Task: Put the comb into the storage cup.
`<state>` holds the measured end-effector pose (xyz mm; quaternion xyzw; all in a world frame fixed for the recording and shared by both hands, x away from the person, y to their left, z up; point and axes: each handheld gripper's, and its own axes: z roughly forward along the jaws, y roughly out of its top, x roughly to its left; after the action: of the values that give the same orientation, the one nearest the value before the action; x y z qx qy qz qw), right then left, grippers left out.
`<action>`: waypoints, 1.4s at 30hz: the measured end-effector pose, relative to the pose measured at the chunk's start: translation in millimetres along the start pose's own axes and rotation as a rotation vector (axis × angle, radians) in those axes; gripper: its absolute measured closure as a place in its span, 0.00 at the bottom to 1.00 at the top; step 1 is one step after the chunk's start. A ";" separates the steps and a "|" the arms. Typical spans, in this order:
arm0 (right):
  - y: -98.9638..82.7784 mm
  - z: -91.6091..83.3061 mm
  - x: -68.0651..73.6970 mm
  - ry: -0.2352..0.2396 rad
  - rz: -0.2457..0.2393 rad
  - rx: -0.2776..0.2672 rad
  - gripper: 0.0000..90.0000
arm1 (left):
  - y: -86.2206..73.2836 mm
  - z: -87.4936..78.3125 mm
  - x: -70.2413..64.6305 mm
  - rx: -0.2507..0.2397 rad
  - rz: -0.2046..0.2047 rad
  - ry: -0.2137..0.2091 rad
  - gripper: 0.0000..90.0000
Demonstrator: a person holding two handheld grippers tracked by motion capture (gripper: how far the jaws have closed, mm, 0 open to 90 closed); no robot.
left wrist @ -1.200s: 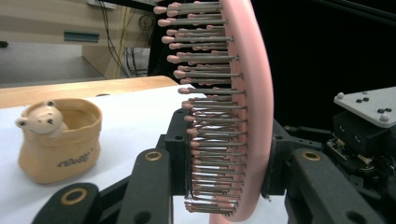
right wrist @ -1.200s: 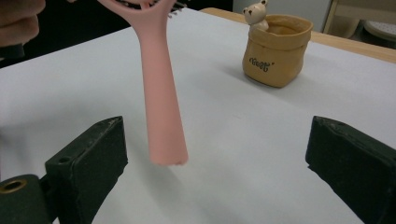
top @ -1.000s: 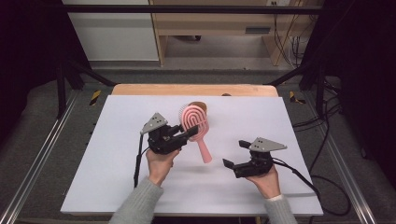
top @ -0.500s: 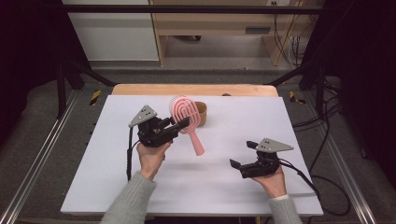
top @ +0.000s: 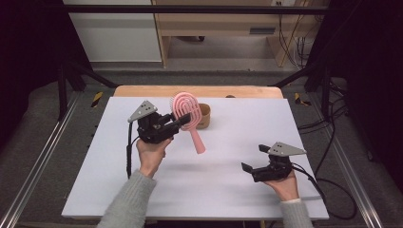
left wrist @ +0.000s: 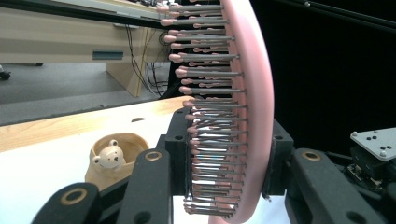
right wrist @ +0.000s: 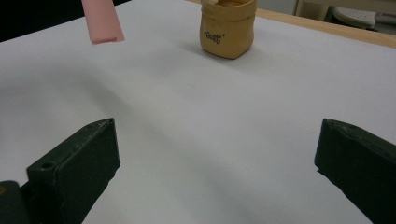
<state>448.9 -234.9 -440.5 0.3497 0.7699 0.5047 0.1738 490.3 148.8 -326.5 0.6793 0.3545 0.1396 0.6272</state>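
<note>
Now, brush: the pink hairbrush hangs above the white mat, head up and far, handle slanting down toward the near right, its tip free in the air.
Grip: my left gripper pinches the brush head across its thickness; in the left gripper view the bristles face left and the smooth back faces right, with both jaws pressed against it.
Holder: the tan bear cup stands on the mat just right of and behind the brush head, its mouth open upward.
Other hand: my right gripper rests low at the near right, jaws spread wide on nothing, well apart from brush and cup.
Step, as I judge it: carrying the brush to the cup.
Doing it well: I would keep the pinch firm, bring the handle tip over the cup's mouth and turn it downward before lowering, since the light cup could tip if nudged sideways.
</note>
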 end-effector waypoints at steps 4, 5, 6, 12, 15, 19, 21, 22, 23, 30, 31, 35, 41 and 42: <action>-2.4 -4.5 -3.9 -0.002 0.009 -0.007 0.01 | 5.0 -0.3 1.3 -0.004 0.002 0.004 0.70; -2.8 -5.5 -4.7 -0.004 0.012 -0.008 0.01 | 6.2 -0.2 1.4 -0.004 0.002 0.004 0.70; -3.2 -6.2 -5.5 -0.006 0.018 -0.010 0.00 | 7.3 0.0 1.5 -0.004 0.004 0.006 0.70; -6.1 -8.9 -8.9 0.000 0.022 -0.003 0.00 | 13.9 1.4 1.5 -0.009 0.009 0.010 0.70; -7.2 -10.0 -10.4 0.005 0.025 -0.005 0.00 | 17.3 2.4 1.8 -0.007 0.016 0.013 0.70; -8.9 -11.4 -12.7 -0.002 0.031 -0.008 0.00 | 21.7 4.7 3.0 -0.009 0.020 0.018 0.70; -9.3 -11.9 -13.5 -0.002 0.030 -0.006 0.00 | 23.7 5.7 3.3 -0.012 0.019 0.019 0.70; -9.5 -12.0 -13.7 -0.004 0.030 -0.006 0.00 | 24.4 6.0 3.4 -0.012 0.019 0.020 0.70; -9.7 -12.1 -14.1 -0.005 0.027 -0.006 0.00 | 25.7 6.6 3.6 -0.016 0.017 0.022 0.70; -10.9 -13.8 -15.8 -0.008 0.038 -0.009 0.00 | 34.0 7.9 5.6 -0.019 0.023 0.028 0.70; -10.9 -13.9 -15.9 -0.008 0.038 -0.009 0.00 | 34.9 8.4 5.8 -0.021 0.020 0.027 0.70; -11.1 -13.8 -15.8 -0.006 0.039 -0.008 0.00 | 38.3 10.8 6.2 -0.023 0.021 0.033 0.70; -11.2 -14.0 -15.8 -0.004 0.036 -0.012 0.00 | 45.0 14.5 6.8 -0.026 0.025 0.031 0.70; -11.2 -13.9 -15.5 -0.004 0.037 -0.010 0.00 | 46.2 15.1 7.0 -0.025 0.027 0.033 0.70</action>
<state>446.9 -257.8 -446.0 0.3638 0.7606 0.5109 0.1678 519.0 143.7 -287.0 0.6737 0.3537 0.1636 0.6279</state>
